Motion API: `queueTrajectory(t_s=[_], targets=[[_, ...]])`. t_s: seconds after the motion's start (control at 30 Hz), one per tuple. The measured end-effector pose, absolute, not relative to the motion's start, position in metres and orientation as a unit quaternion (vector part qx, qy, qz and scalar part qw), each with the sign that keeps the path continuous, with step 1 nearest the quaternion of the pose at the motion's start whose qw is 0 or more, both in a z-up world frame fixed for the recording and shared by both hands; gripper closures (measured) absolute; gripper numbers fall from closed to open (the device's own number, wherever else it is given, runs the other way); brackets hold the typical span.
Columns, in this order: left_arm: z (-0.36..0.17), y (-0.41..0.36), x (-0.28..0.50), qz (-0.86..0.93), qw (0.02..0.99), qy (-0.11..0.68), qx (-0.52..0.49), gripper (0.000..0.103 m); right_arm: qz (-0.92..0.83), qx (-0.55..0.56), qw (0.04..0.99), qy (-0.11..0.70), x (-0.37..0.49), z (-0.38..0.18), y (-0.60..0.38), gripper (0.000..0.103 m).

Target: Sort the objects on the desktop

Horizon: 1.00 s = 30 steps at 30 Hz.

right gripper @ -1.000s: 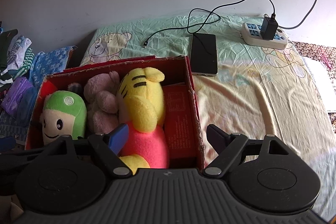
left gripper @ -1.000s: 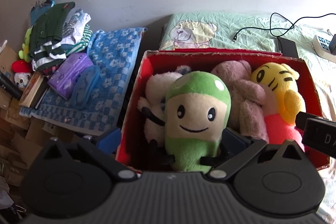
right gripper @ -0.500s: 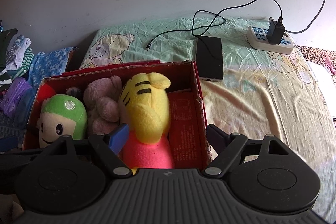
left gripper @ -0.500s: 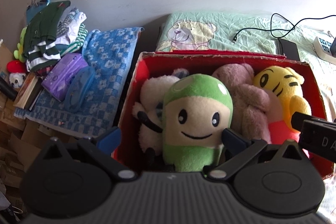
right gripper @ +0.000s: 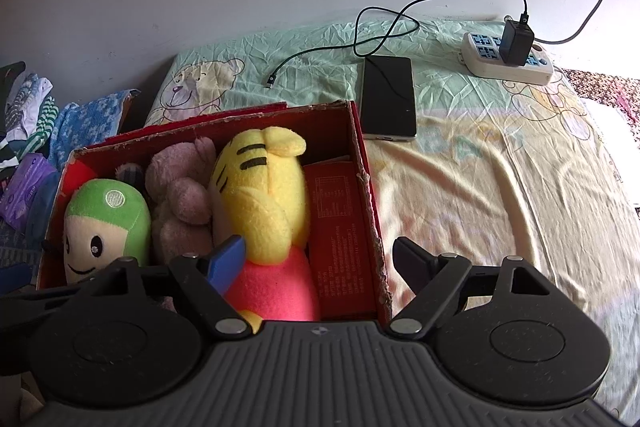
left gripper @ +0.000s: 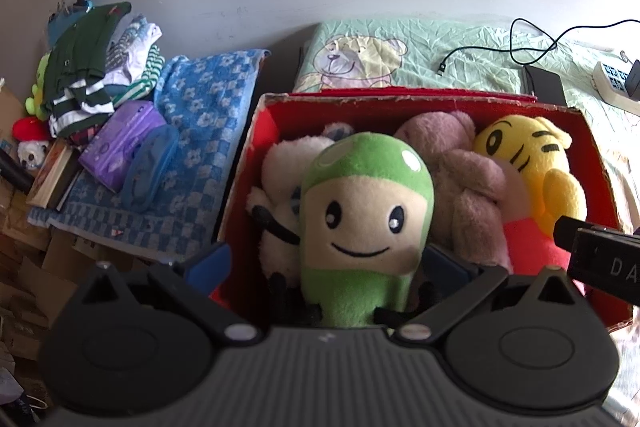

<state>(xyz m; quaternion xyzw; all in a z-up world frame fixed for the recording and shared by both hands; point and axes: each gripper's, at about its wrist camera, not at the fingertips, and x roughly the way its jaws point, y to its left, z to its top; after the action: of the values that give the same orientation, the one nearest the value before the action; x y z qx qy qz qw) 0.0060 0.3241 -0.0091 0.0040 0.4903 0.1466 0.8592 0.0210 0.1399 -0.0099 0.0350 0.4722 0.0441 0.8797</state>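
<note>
A red cardboard box (left gripper: 400, 103) (right gripper: 368, 187) stands on a bear-print sheet and holds several plush toys. A green doll (left gripper: 366, 219) (right gripper: 108, 223) sits at the front, a white plush (left gripper: 280, 187) to its left, then a mauve bear (left gripper: 460, 167) (right gripper: 180, 191) and a yellow tiger (left gripper: 528, 159) (right gripper: 260, 195). My left gripper (left gripper: 326, 263) is open, with the doll's body between its fingers and its left finger outside the box wall. My right gripper (right gripper: 320, 261) is open and straddles the tiger's pink body and the box's right wall.
A black phone (right gripper: 388, 99), a charging cable (right gripper: 384, 23) and a white power strip (right gripper: 508, 63) lie on the sheet behind the box. Left of the box are a blue flowered towel (left gripper: 208, 131), a purple pack (left gripper: 120, 143), stacked clothes (left gripper: 92, 59) and books (left gripper: 52, 175).
Both views drift only slightly. The grippers stay open and the toys lie in the box as before.
</note>
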Motion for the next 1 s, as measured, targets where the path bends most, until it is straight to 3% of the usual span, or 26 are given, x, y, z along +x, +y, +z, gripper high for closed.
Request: queueTrajectory(t_s=[0.53,1.0], targets=[[-0.012,0.322,0.004,0.141,0.856,0.497,0.000,0.001,0.039,0.033,0.879,0.474,0.015,-0.012,0.139,0.020],[-0.013,0.310,0.008,0.132,0.852,0.506,0.019,0.001,0.030,0.043,0.877,0.478,0.016,-0.010,0.130,0.027]])
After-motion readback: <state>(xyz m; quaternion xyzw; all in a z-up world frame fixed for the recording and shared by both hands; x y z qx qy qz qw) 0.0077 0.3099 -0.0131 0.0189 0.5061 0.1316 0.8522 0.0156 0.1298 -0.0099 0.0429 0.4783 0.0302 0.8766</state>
